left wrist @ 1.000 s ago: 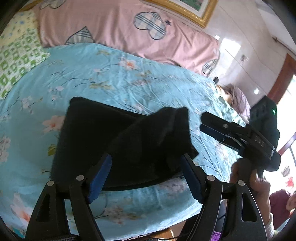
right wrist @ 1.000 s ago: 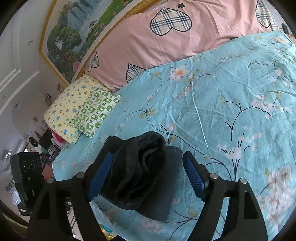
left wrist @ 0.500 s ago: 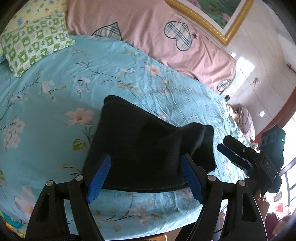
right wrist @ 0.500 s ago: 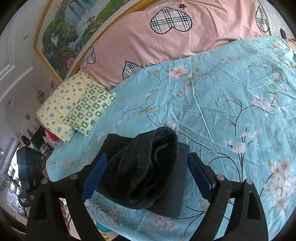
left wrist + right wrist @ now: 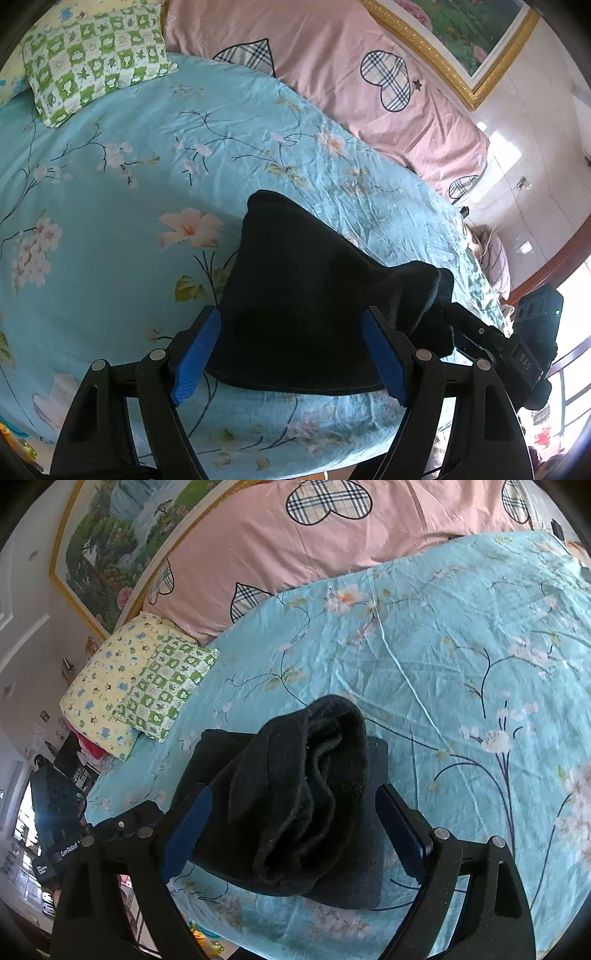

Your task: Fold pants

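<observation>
The black pants (image 5: 303, 295) lie folded in a thick bundle near the front edge of the blue floral bed; in the right wrist view (image 5: 295, 794) the top layer is bunched and rumpled. My left gripper (image 5: 291, 354) is open, its blue pads either side of the bundle's near edge, gripping nothing. My right gripper (image 5: 291, 830) is open too, its pads (image 5: 186, 834) straddling the bundle from the other end. The right gripper also shows in the left wrist view (image 5: 491, 343) at the bundle's right end.
A pink duvet with plaid hearts (image 5: 351, 74) lies along the back of the bed. A green checked pillow (image 5: 92, 55) and a yellow pillow (image 5: 103, 686) sit at the head corner. The bed's front edge (image 5: 295, 454) is just below the pants.
Both grippers have come closer to the bundle and now straddle it. The left view has swung towards the pillow side. The pants have stayed in place.
</observation>
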The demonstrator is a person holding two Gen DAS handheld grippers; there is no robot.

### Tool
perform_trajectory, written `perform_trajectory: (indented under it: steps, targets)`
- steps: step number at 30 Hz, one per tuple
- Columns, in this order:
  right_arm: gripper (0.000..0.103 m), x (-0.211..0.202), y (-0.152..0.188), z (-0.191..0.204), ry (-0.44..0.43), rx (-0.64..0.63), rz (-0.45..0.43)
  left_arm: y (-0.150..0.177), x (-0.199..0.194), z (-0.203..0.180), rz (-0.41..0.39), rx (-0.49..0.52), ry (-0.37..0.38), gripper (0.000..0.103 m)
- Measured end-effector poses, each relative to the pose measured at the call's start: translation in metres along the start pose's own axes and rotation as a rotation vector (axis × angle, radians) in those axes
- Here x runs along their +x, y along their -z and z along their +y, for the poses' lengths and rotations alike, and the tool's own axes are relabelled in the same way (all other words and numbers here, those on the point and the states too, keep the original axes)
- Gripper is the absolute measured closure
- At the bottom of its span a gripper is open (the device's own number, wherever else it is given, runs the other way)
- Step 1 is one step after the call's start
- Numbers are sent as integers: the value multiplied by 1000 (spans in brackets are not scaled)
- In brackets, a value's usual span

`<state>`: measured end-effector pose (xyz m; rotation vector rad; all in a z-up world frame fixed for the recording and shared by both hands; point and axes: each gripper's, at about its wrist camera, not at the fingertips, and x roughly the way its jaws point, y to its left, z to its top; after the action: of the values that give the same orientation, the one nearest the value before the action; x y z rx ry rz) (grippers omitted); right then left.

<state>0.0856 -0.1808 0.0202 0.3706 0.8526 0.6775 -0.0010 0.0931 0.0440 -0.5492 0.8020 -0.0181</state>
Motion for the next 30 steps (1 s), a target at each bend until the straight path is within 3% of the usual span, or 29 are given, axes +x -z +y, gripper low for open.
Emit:
perform_trajectory:
  steps: [30]
  targets:
    - [13, 17, 11, -26, -3, 64, 51, -18, 52, 15, 98, -70, 0, 24]
